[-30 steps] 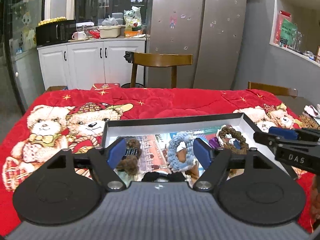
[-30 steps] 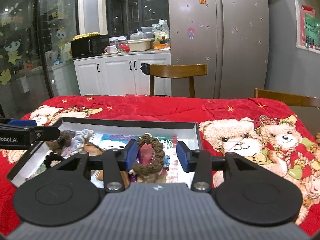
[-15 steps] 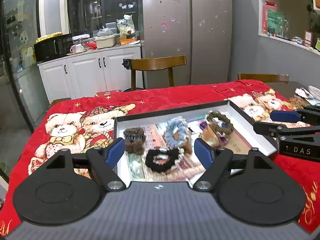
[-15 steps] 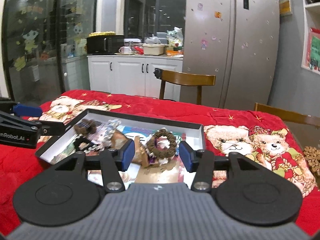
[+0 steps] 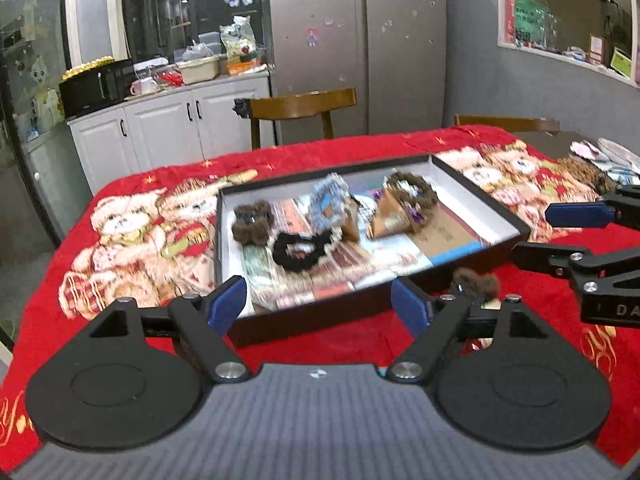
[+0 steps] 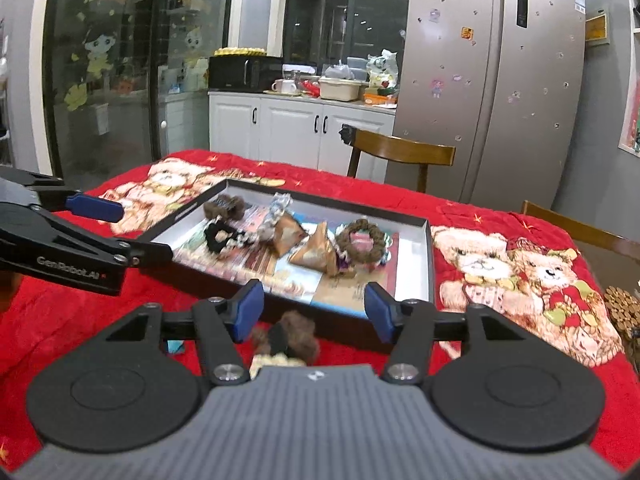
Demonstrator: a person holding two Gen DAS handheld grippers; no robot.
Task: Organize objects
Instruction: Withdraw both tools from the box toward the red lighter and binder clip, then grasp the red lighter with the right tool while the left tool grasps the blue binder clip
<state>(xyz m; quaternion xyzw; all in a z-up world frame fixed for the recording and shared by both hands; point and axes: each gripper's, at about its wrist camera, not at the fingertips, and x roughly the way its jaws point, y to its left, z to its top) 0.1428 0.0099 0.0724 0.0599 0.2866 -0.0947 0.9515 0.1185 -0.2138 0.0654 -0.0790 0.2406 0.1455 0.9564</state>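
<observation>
A shallow black box lies on the red bear blanket. Inside it are a brown furry clip, a black scrunchie, a blue scrunchie on a brown cone, and a brown scrunchie on another cone. Another brown furry clip lies on the blanket in front of the box. My left gripper hovers before the box's near wall, jaws opening and holding nothing. My right gripper is above the loose clip, jaws opening, pads off it.
Wooden chairs stand at the table's far side and right. A brown fuzzy heap and folded cloths lie at the right end. Behind are a fridge and white cabinets.
Both grippers have drawn back from above the box to its near side. Their jaws stand a little wider. The loose brown clip in front of the box has come into view.
</observation>
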